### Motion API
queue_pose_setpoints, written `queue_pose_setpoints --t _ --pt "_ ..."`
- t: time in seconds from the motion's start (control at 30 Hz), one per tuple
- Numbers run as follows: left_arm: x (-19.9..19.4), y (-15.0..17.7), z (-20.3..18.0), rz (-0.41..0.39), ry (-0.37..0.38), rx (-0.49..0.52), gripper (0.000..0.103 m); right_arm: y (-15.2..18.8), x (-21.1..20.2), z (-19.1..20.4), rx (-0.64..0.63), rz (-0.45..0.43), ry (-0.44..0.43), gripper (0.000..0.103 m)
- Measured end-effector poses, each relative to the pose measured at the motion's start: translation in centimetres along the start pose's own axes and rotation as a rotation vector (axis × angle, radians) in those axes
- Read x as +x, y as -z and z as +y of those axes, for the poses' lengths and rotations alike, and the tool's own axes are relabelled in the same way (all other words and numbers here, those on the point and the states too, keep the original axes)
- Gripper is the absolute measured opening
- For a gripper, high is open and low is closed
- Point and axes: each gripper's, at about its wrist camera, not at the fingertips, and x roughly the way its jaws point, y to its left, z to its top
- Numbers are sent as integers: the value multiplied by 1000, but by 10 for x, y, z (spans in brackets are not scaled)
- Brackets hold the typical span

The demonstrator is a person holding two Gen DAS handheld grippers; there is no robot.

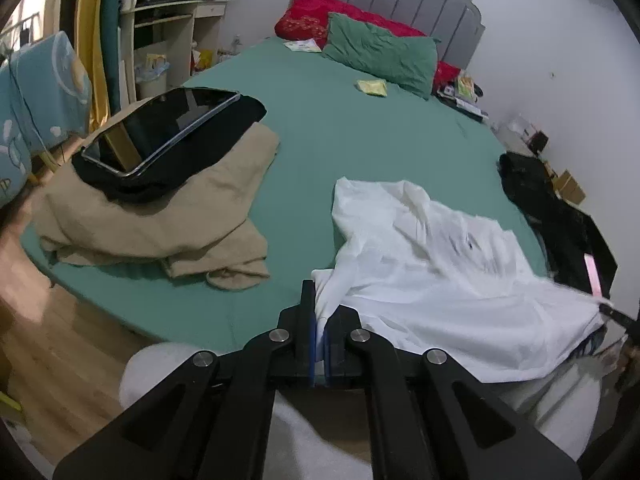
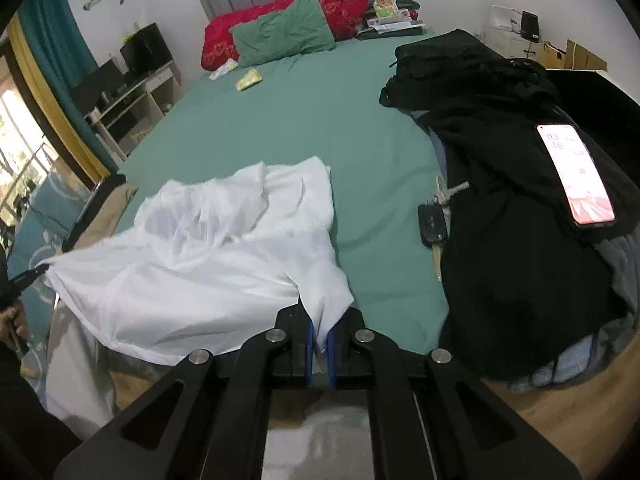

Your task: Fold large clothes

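left claw (image 1: 319, 320): jaws pressed together on one near corner of the white shirt (image 1: 432, 264), cloth pinched between the blue pads
right claw (image 2: 319, 322): jaws likewise closed on the other near corner of the shirt (image 2: 208, 248), a fold of white cloth caught between its pads
shirt place: on the green bed (image 1: 360, 128) at its foot end, between the tan pile and the black pile; near edge lifted off the sheet and stretched between the two claws
shirt axis: taut near edge runs side to side along the foot of the bed; the rest trails away toward the headboard, crumpled and partly doubled over itself
tan pile (image 1: 152, 216): left of the shirt, apart from it, with a black garment and a tablet (image 1: 160, 128) on top
black pile (image 2: 512, 184): right of the shirt, apart from it, a lit phone (image 2: 576, 176) lying on it
keys (image 2: 434, 216): on the sheet just beside the black pile
pillows (image 2: 280, 36): green one over red ones at the headboard
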Motion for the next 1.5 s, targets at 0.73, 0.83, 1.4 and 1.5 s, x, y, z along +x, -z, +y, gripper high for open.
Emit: queue_pose_setpoints --t 0.73,0.83,1.4,1.5 --pt "175 -140 -34 -65 -85 -1 3 -171 181 -44 82 -45 12 5" --pt "214 -149 -28 -21 -104 -35 3 -183 213 -49 109 -23 18 5" --pt "217 -134 -45 -57 -191 -61 53 -178 221 -28 -31 -109 240 69" --pt "194 -121 -72 -82 -167 18 53 -170 193 -9 -65 -177 224 73"
